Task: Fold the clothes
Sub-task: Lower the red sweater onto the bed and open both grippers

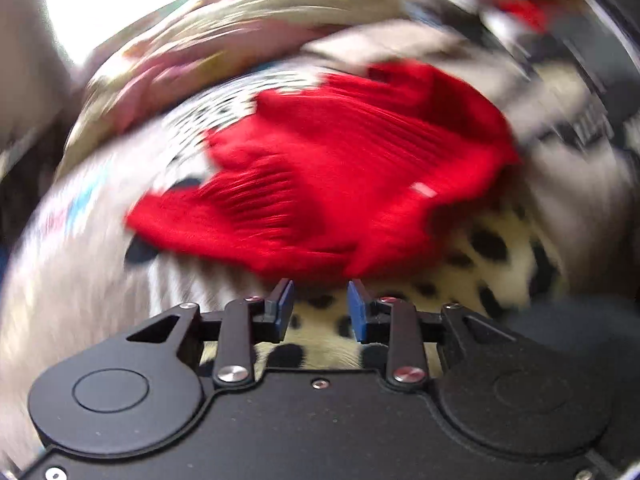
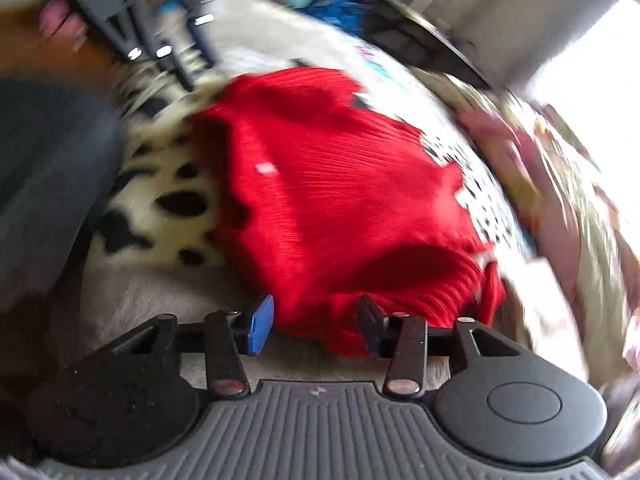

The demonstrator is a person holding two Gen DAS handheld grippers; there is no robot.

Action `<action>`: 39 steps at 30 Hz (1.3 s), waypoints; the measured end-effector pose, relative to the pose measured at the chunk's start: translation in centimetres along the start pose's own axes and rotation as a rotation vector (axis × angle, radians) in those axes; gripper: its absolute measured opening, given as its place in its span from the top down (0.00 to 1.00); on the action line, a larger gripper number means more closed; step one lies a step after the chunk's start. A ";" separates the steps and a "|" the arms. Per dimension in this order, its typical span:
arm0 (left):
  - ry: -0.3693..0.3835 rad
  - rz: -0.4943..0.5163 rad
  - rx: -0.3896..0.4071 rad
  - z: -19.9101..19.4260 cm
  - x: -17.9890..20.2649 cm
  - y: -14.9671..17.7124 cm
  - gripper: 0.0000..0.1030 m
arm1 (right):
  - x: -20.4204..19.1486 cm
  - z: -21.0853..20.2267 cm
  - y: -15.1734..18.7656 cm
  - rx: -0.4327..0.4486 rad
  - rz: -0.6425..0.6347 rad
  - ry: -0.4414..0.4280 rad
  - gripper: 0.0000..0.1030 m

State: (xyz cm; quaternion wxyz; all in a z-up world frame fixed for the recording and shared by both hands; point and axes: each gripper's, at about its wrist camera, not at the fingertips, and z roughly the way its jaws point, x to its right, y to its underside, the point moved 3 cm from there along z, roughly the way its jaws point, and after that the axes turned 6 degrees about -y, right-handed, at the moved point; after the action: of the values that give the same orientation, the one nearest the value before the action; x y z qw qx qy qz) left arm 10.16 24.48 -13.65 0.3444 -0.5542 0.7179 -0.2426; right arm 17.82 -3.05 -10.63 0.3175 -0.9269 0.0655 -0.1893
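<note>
A red ribbed garment point(image 1: 332, 168) is lying crumpled on a spotted cream-and-black blanket point(image 1: 492, 248), roughly at the middle of the bedding, and both views are being smeared by motion blur. The left gripper point(image 1: 320, 304) is being held part open just short of the garment's near hem, with nothing between its jaws and only the blanket showing through the gap. The right gripper point(image 2: 316, 324) is being held wider, and the near edge of the garment point(image 2: 328, 184) is lying between its jaws; whether the pads are pressing on it cannot be told, though it is judged not yet gripped. For a good fold, a single layer of hem is best being pinched at two well-separated points, so that the blanket beneath is not being caught too. Open room is being offered on the pale sheet point(image 2: 132, 288) on the gripper side, while the far edge is being crowded by patterned fabric point(image 1: 168, 56) and dark clutter point(image 2: 420, 40).
</note>
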 end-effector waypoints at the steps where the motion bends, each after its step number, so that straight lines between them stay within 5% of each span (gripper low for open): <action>1: 0.007 -0.092 -0.005 0.3 -1.2 -0.1 0.72 | 1.4 -0.4 0.2 0.038 0.121 -0.021 0.54; 8: 0.018 -0.612 -0.048 3.2 -6.3 1.9 0.72 | 10.7 -0.9 7.0 0.334 0.947 -0.063 0.48; 12: 0.076 -0.882 -0.040 5.5 -9.7 2.0 0.71 | 14.4 1.8 10.2 0.389 1.207 -0.020 0.47; 21: 0.095 -1.110 -0.014 11.7 -14.8 -1.7 0.61 | 16.8 7.8 9.6 0.347 1.219 -0.033 0.44; 23: 0.078 -1.123 -0.014 12.5 -15.2 -2.3 0.63 | 16.8 7.8 9.3 0.346 1.221 -0.027 0.63; 24: 0.055 -1.102 -0.022 12.5 -14.8 -2.6 0.72 | 16.6 7.7 9.4 0.334 1.219 -0.016 0.82; 25: 0.026 -1.077 -0.033 12.4 -14.5 -2.8 0.88 | 16.3 7.5 9.5 0.325 1.218 0.001 0.87; 26: -0.003 -1.053 -0.043 11.8 -14.2 -2.8 0.93 | 16.1 7.3 9.6 0.333 1.222 0.010 0.88; 29: -0.088 -1.021 0.059 7.3 -14.4 -2.2 0.95 | 15.3 4.0 10.6 0.415 1.251 0.067 0.90; 32: -0.151 -1.022 0.179 0.8 -15.4 -0.2 0.95 | 14.2 -2.0 12.7 0.548 1.315 0.168 0.90; 34: -0.187 -1.065 0.187 -1.3 -15.9 2.3 0.95 | 12.9 -5.5 14.8 0.589 1.358 0.239 0.90; 38: -0.244 -1.144 0.051 1.2 -16.0 8.3 0.91 | 11.0 -4.0 18.9 0.406 1.447 0.305 0.90; 39: -0.229 -1.165 0.086 1.1 -15.9 9.2 0.90 | 10.8 -3.7 19.4 0.407 1.454 0.301 0.93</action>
State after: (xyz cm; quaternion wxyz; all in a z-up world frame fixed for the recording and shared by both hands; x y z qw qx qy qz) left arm 7.58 42.28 -17.53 0.2520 -0.8649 0.2434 -0.3593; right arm 26.31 -23.05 -16.53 0.5139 -0.5386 0.6645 -0.0654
